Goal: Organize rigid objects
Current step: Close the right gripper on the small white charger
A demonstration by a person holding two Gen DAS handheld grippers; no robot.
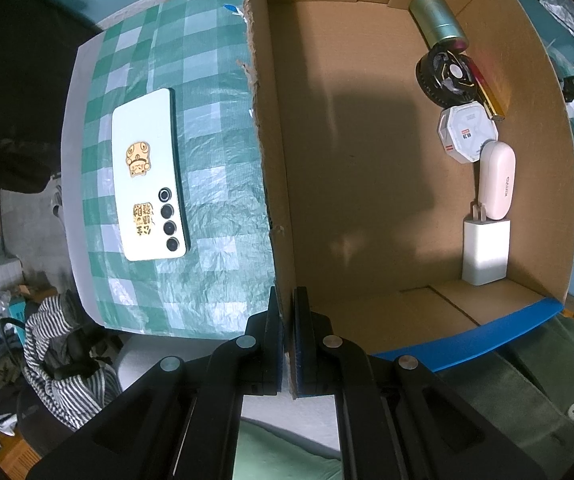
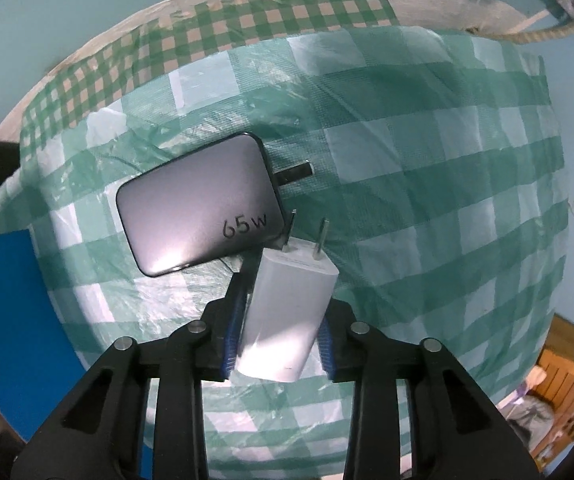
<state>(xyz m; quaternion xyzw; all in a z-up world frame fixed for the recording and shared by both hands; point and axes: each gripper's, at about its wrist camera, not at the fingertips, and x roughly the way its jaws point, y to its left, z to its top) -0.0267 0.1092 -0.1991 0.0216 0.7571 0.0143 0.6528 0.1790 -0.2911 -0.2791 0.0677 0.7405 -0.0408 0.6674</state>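
The cardboard box takes up most of the left wrist view, sitting on the green checked tablecloth, and the left gripper has its fingers pinched on the near end of the box's left wall, steadying it. Along the box's right wall lie a green tin, a black round fan, a white octagonal case, a white earbud case and a white plug. Left of the box, a white phone rests face down on the cloth. The right gripper clamps a small white charger, prongs pointing away, just beside a grey 65W adapter (flat on the cloth). The step appears to be carrying; next, move the charger over the box and release it among the others.
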